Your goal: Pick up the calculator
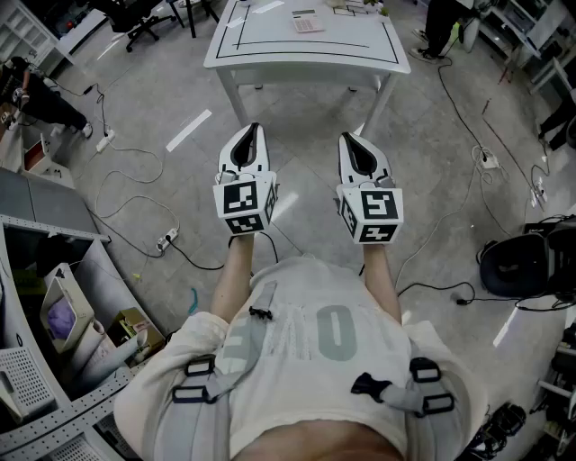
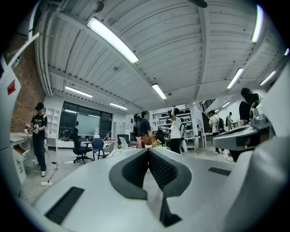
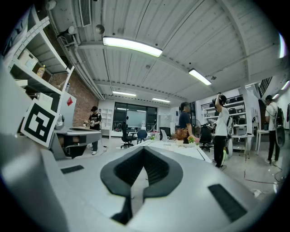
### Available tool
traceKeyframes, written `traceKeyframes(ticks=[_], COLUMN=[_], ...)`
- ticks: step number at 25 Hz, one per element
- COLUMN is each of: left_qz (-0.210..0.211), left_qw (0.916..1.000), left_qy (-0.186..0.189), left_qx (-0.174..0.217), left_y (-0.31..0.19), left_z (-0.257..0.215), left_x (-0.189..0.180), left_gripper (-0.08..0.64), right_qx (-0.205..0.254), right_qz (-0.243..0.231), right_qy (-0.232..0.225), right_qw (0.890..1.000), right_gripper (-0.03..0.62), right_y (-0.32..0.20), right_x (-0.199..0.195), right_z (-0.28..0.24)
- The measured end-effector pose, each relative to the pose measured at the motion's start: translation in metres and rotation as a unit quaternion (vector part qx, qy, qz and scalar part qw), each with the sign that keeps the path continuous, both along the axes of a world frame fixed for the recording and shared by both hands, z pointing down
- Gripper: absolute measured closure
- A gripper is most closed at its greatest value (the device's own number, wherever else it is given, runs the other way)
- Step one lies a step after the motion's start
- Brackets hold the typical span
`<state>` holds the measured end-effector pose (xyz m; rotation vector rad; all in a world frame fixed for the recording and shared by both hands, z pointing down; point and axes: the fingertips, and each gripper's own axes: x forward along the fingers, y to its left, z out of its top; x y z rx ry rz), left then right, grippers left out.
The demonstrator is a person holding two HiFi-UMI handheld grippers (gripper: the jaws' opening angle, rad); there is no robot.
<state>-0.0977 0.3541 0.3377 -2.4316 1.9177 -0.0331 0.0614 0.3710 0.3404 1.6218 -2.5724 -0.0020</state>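
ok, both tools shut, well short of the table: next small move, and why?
Probably step forward toward the white table. The calculator lies near its far edge, well beyond the left tool and right tool, both level over the floor, shut and empty. Opening a tool can wait until it is within reach.

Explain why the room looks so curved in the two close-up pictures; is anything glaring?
Left gripper view: the wide-angle lens bows the ceiling, the corners go black, and the ceiling light glares white. Right gripper view: same bending, another light strip blown out. Head view: soft, even light, no hard shadows; the table edges bow slightly.
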Motion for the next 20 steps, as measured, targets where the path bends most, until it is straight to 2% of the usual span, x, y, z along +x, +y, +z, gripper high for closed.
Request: traceKeyframes(ticks=[8, 15, 20], left_qz=[-0.001, 0.011, 0.02], left_qw=[1.0, 0.9999, 0.9998], left_qy=[0.003, 0.002, 0.001], left_qx=[0.006, 0.0, -0.004], left_y=[-0.009, -0.016, -0.019], left_z=[-0.004, 0.001, 0.01], left_x=[-0.01, 0.001, 0.008], left_gripper=[0.54, 0.54, 0.54], right_qx=[0.004, -0.002, -0.008], right_qz=[-0.01, -0.01, -0.006], right_qy=[-0.006, -0.04, -0.043], right_qw=[1.0, 0.999, 0.999], right_gripper=[0.588, 0.588, 0.586], right_y=[-0.008, -0.017, -0.019], right_x=[-0.008, 0.002, 0.009], right_z=[-0.004, -0.001, 0.008])
